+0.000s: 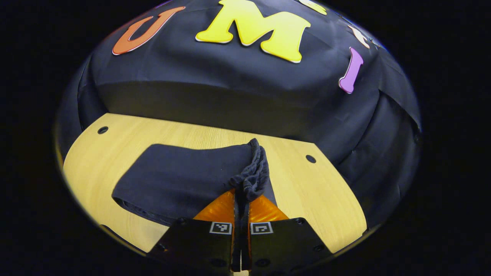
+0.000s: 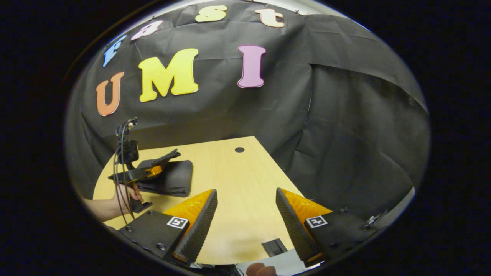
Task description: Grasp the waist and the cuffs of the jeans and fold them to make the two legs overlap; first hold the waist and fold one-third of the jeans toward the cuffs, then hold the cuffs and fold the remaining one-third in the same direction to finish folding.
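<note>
One left hand-held gripper [image 1: 241, 199] pinches one folded jeans [image 1: 180, 178] bundle.

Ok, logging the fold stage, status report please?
Left gripper shut on jeans hem. Right gripper open, apart over bare table. Jeans folded in a compact stack. Nothing in the way.

A pale wooden table [image 1: 314, 191] with a light grain carries the load, and small round holes [image 1: 310, 158] are set into its top near the far edge. The dark jeans [image 1: 180, 180] lie flat on it as a folded bundle, with one bunched end raised off the wood. In the right gripper view the jeans [image 2: 172, 178] sit toward the table's [image 2: 245, 184] left side, well apart from a hole [image 2: 239, 149] by the far edge.
</note>
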`<state>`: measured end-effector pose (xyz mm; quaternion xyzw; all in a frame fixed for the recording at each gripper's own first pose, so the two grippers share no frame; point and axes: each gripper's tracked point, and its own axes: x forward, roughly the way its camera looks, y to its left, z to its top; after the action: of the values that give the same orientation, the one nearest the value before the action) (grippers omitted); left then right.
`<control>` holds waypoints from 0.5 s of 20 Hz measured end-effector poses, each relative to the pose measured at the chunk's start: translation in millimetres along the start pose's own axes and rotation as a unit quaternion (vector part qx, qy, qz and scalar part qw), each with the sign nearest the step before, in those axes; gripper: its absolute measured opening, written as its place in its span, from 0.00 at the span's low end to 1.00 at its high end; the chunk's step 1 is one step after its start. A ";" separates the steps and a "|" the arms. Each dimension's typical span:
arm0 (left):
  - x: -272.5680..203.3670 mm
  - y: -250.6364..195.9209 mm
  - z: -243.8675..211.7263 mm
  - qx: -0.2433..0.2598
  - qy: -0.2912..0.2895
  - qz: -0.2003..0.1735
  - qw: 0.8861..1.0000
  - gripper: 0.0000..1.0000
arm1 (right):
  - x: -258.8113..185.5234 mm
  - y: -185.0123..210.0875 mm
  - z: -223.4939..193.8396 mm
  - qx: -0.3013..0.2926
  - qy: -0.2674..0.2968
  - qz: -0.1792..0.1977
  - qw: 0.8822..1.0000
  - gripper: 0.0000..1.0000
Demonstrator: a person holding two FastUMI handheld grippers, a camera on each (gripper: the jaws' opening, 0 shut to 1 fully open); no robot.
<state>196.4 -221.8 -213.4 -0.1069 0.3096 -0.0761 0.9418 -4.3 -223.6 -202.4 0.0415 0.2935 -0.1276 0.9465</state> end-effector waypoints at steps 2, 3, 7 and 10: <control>13.3 -3.7 -8.6 -0.012 0.011 0.014 1.000 0.05 | 5.7 4.3 0.8 -0.005 0.006 0.005 1.000 0.95; 16.8 -5.5 -15.1 -0.014 0.022 0.018 1.000 0.18 | 7.2 6.7 2.0 -0.006 0.008 0.008 1.000 0.95; 17.6 -13.9 -20.7 0.005 0.032 0.017 0.999 0.37 | 11.9 19.1 7.3 -0.009 0.004 0.020 1.000 0.92; 7.6 -29.3 -13.3 0.014 0.026 -0.003 1.000 1.00 | 9.3 32.8 12.6 -0.012 -0.003 0.031 0.999 0.95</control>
<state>192.3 -253.8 -220.8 -0.0928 0.3328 -0.0864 0.9344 18.6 -196.0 -197.2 0.0390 0.2904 -0.0953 0.9513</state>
